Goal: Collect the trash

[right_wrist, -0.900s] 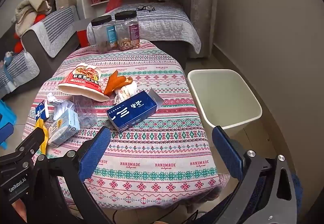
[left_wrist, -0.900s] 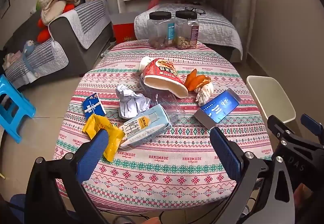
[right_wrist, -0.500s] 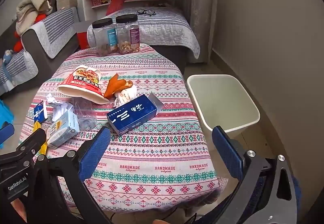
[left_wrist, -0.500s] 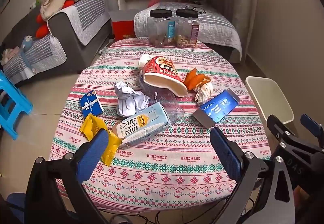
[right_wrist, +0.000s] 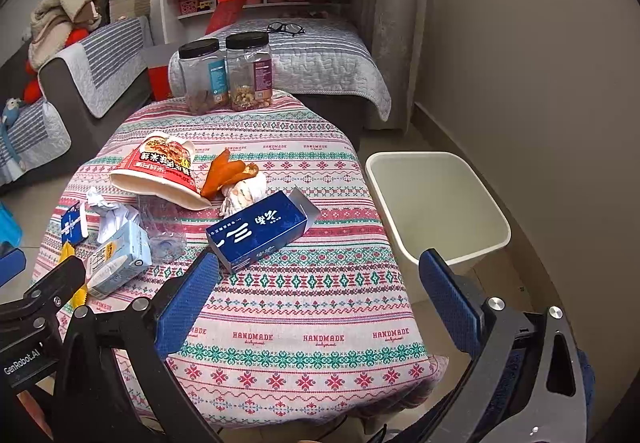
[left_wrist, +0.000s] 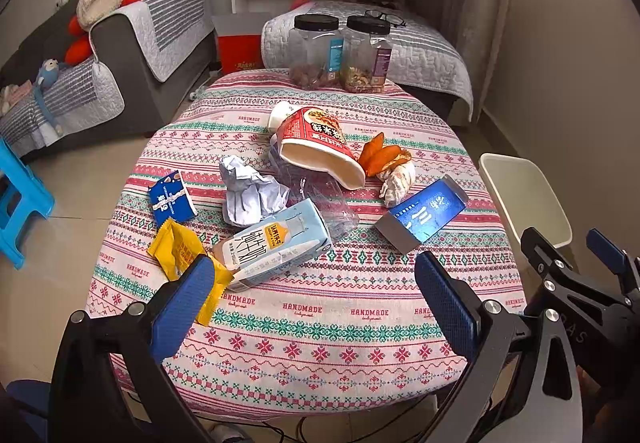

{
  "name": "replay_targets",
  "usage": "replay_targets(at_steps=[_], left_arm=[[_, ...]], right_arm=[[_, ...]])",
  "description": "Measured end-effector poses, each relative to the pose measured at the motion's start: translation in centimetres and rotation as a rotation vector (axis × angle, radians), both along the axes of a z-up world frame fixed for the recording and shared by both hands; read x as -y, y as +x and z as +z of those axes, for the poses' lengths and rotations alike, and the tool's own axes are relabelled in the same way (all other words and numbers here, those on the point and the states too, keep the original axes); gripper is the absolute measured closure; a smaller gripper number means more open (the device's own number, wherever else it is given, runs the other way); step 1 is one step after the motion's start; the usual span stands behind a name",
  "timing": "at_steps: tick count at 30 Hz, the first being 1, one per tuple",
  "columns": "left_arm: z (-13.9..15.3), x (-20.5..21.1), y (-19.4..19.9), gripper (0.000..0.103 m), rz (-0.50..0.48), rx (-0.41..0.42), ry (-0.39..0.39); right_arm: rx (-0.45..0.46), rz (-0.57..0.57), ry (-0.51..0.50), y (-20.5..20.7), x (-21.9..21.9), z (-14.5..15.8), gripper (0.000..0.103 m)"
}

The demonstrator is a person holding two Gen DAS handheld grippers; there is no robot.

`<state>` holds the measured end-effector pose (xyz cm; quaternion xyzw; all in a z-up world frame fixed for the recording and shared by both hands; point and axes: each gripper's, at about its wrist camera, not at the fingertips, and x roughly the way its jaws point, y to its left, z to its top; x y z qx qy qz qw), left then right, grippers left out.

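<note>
Both grippers have drawn slightly nearer the counter (left_wrist: 320, 323). Left wrist view: left gripper (left_wrist: 316, 303) jaws wide, empty; milk carton (left_wrist: 276, 247) overlaps yellow wrapper (left_wrist: 180, 247), risking a double pick. Right wrist view: right gripper (right_wrist: 320, 295) jaws wide; blue box (right_wrist: 260, 231) near bin (right_wrist: 496, 211), its open flap could snag.

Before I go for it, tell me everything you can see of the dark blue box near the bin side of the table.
The dark blue box is a long cardboard carton with white Chinese lettering and grey ends, lying flat on its long side on the tablecloth. The end flap toward the white bin stands open. It looks undented. Nothing grips it; the crumpled tissue lies just behind, contact unclear.
</note>
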<state>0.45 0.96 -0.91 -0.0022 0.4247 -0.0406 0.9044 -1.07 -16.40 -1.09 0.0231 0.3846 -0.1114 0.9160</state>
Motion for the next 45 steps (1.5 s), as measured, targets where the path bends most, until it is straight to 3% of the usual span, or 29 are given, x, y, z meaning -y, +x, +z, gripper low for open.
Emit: replay_targets(at_steps=[45], left_arm=[[-0.08, 0.27, 0.11, 0.006, -0.032, -0.004, 0.012]], right_arm=[[0.002, -0.004, -0.015, -0.08, -0.08, -0.22, 0.007]])
